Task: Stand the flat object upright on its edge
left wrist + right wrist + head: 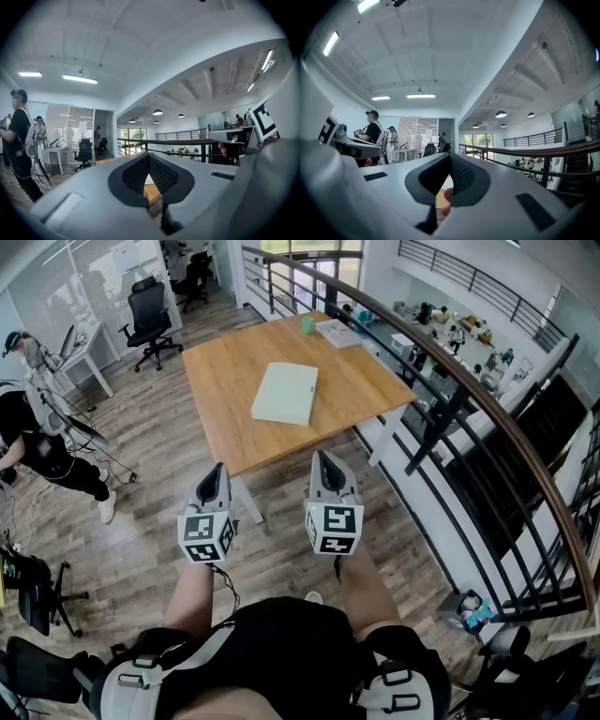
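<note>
A flat pale green book-like object (286, 393) lies on the wooden table (225, 418), near its middle. Both grippers hang in front of the table's near edge, well short of the object. My left gripper (215, 472) is shut with nothing in it. My right gripper (323, 460) is shut and empty too. In the left gripper view the jaws (148, 157) meet at the tips, pointing level across the room. The right gripper view shows its jaws (450, 157) closed the same way, with a sliver of table seen below them.
A green cup (307, 324) and papers (337, 333) sit at the table's far end. A curved railing (469, 390) runs along the right side. An office chair (150, 320) stands far left, and a person (37, 442) is at the left.
</note>
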`<action>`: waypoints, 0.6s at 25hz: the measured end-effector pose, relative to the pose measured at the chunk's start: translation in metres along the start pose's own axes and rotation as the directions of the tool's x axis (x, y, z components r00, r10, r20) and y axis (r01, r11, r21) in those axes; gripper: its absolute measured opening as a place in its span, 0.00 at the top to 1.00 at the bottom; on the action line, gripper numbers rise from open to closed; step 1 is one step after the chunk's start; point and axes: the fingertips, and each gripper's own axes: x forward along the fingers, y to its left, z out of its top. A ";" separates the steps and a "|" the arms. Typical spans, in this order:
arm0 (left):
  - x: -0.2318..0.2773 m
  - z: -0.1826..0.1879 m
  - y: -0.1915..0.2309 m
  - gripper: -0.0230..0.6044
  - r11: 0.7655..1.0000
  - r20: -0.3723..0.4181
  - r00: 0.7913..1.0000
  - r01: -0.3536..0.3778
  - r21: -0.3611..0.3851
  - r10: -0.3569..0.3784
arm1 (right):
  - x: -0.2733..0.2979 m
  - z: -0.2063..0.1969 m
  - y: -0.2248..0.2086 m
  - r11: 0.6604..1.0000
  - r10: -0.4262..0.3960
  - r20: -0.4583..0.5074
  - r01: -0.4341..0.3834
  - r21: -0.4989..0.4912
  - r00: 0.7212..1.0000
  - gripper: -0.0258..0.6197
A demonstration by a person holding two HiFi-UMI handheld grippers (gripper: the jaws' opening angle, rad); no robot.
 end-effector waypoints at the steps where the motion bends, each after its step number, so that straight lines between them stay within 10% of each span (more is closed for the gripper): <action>1: 0.001 0.000 -0.001 0.97 1.000 0.000 1.000 0.001 0.000 -0.001 | 0.000 0.001 -0.001 1.000 0.001 0.008 -0.001 0.013 1.000 0.96; 15: 0.029 0.000 -0.029 0.97 1.000 -0.011 1.000 0.000 0.013 0.000 | 0.010 -0.001 -0.033 1.000 -0.009 0.017 0.010 -0.014 1.000 0.96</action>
